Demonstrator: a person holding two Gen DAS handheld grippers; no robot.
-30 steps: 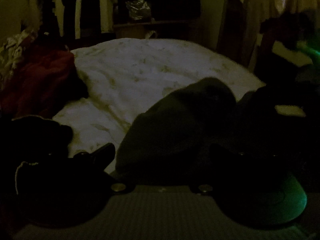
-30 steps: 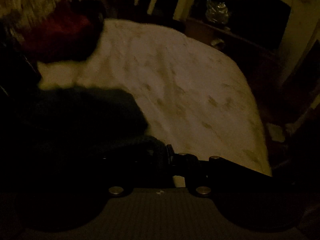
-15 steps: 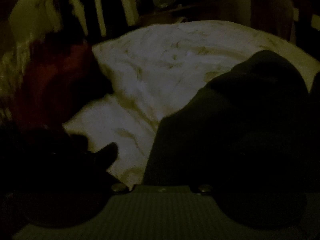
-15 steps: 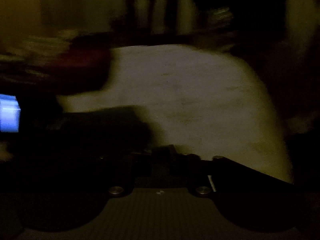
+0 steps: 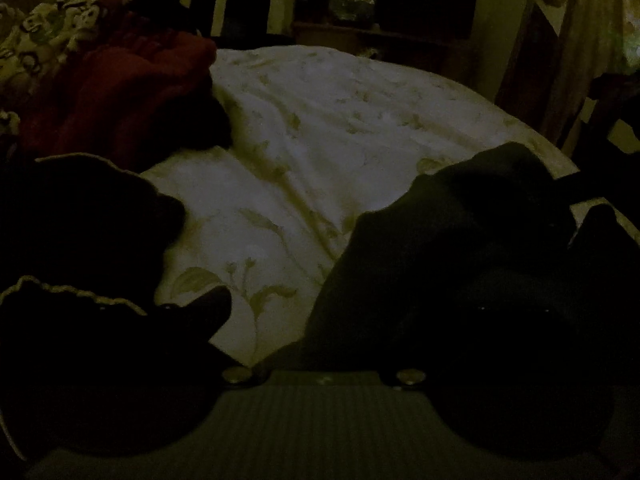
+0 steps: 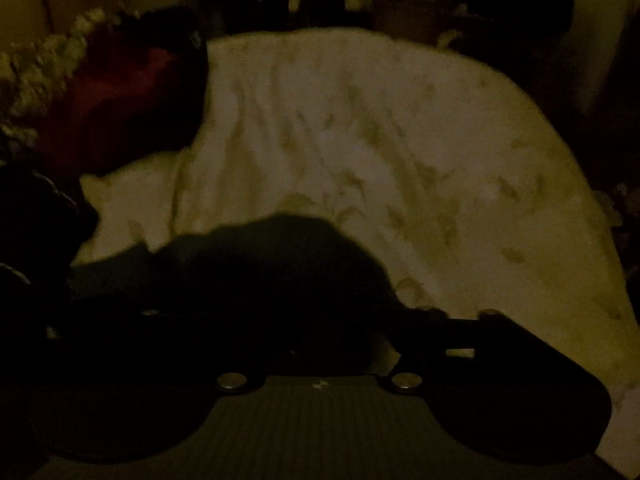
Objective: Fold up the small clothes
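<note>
The room is very dark. A dark garment (image 5: 460, 240) lies bunched on the pale floral bed sheet (image 5: 300, 160), at the right of the left wrist view. My left gripper (image 5: 352, 312) hangs low over the sheet with its jaws opening wide. Its left finger (image 5: 208, 308) shows against the sheet, while the right finger is lost against the dark cloth. In the right wrist view the same dark garment (image 6: 280, 264) lies between the fingers of my right gripper (image 6: 312, 320). Those jaws are opening, and the pads stand apart from the cloth.
A red garment (image 5: 120, 92) and a patterned cloth (image 5: 48, 32) are heaped at the far left of the bed. A dark piece with a pale lace trim (image 5: 80, 296) lies near my left finger. Dark furniture (image 5: 380, 20) and hanging clothes stand beyond the bed.
My right gripper's fingers have spread from nearly shut to wide apart, letting the dark garment go. The garment has sunk onto the sheet. My left gripper has dropped lower and shifted sideways.
</note>
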